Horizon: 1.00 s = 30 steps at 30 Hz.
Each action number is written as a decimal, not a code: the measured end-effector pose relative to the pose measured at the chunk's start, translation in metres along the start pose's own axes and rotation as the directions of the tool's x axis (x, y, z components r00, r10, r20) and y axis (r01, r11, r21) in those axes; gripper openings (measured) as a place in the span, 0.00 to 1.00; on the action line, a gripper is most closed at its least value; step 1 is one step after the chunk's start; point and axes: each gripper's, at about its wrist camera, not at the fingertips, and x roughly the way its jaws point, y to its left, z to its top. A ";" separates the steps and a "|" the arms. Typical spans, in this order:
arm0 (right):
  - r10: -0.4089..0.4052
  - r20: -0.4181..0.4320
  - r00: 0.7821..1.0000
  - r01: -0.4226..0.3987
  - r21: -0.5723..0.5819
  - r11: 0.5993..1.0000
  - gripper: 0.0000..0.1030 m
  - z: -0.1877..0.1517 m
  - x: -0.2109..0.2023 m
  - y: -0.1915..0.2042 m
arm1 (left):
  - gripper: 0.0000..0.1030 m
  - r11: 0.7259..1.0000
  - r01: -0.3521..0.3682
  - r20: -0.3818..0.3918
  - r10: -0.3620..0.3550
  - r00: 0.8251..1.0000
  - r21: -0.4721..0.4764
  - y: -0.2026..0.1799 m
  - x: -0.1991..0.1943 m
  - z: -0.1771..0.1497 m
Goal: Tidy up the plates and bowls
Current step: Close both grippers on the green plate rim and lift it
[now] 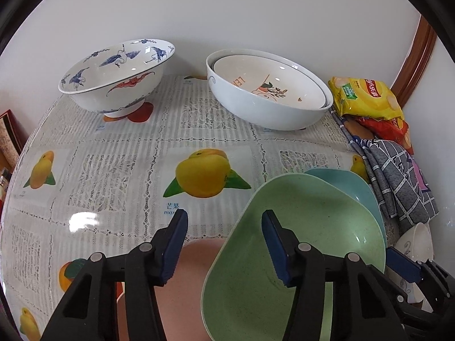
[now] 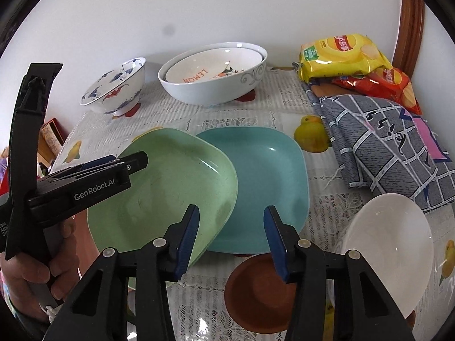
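Note:
A green square plate (image 2: 167, 199) lies tilted, its right edge resting on a teal square plate (image 2: 270, 182). My left gripper (image 1: 224, 244) is open, its jaws straddling the green plate's (image 1: 298, 255) near-left rim; it shows in the right wrist view (image 2: 113, 164) at that rim. My right gripper (image 2: 230, 238) is open and empty above the near edges of both plates. A brown bowl (image 2: 256, 292) and a white bowl (image 2: 389, 250) sit near right. A blue-patterned bowl (image 1: 116, 76) and two nested white bowls (image 1: 267, 91) stand at the back.
Snack bags (image 2: 341, 56) and a folded grey checked cloth (image 2: 384, 142) lie along the table's right side. A fruit-print tablecloth (image 1: 113, 176) covers the table. A wall stands close behind. A box (image 2: 51, 136) sits past the left edge.

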 end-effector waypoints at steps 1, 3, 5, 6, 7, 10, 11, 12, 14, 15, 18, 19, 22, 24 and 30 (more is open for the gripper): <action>-0.001 -0.004 1.000 0.001 0.000 1.000 0.45 0.000 0.002 0.001 | 0.44 1.000 0.004 -0.005 -0.004 1.000 0.001 0.000 0.001 0.000; -0.002 -0.008 1.000 0.002 0.001 1.000 0.43 -0.001 0.005 0.002 | 0.39 1.000 0.012 -0.011 -0.012 1.000 0.002 0.001 0.002 -0.002; 0.009 -0.015 1.000 -0.009 0.008 1.000 0.37 -0.002 0.008 0.003 | 0.34 1.000 0.026 -0.010 -0.026 1.000 0.009 0.000 0.001 -0.004; 0.014 -0.019 1.000 -0.013 0.013 1.000 0.34 -0.002 0.009 0.003 | 0.29 1.000 0.025 -0.009 -0.024 1.000 0.016 -0.001 0.000 -0.004; 0.017 -0.026 1.000 -0.017 0.019 1.000 0.30 -0.002 0.011 0.003 | 0.26 0.999 0.027 -0.009 -0.027 1.000 0.023 -0.002 -0.001 -0.005; 0.011 -0.036 0.999 -0.009 0.036 0.999 0.18 -0.004 0.014 0.005 | 0.20 0.999 0.045 -0.008 -0.044 0.999 0.021 -0.001 -0.006 -0.006; 0.002 -0.031 1.000 -0.001 0.047 0.999 0.17 -0.004 0.012 0.005 | 0.19 0.999 0.051 -0.009 -0.051 0.999 0.019 -0.001 -0.008 -0.006; -0.012 -0.021 1.000 0.013 0.057 0.998 0.16 -0.005 0.010 0.004 | 0.17 0.998 0.055 -0.009 -0.055 0.998 0.015 0.000 -0.010 -0.007; -0.024 -0.020 1.000 0.025 0.062 0.998 0.14 -0.005 0.009 0.004 | 0.16 0.998 0.061 -0.007 -0.061 0.998 0.012 0.000 -0.016 -0.010; -0.023 -0.021 1.000 0.024 0.064 0.998 0.14 -0.005 0.007 0.004 | 0.15 0.998 0.065 -0.002 -0.065 0.998 0.011 0.000 -0.020 -0.012; -0.016 -0.011 1.000 0.017 0.074 0.997 0.13 -0.007 -0.005 0.003 | 0.14 0.998 0.065 0.015 -0.065 0.998 0.013 -0.002 -0.036 -0.016; -0.020 -0.006 1.000 0.020 0.071 0.997 0.13 -0.008 -0.009 0.003 | 0.14 0.998 0.069 0.021 -0.069 0.997 0.015 -0.003 -0.041 -0.017; -0.029 0.015 0.999 0.027 0.072 0.997 0.12 -0.010 -0.026 0.004 | 0.14 0.997 0.077 0.035 -0.078 0.996 0.021 -0.006 -0.055 -0.019; -0.024 0.030 0.999 0.022 0.081 0.997 0.12 -0.013 -0.038 0.003 | 0.14 0.996 0.082 0.047 -0.083 0.995 0.025 -0.008 -0.066 -0.022; -0.028 0.073 0.997 0.021 0.094 0.995 0.12 -0.019 -0.072 0.002 | 0.14 0.995 0.092 0.086 -0.095 0.992 0.037 -0.017 -0.098 -0.029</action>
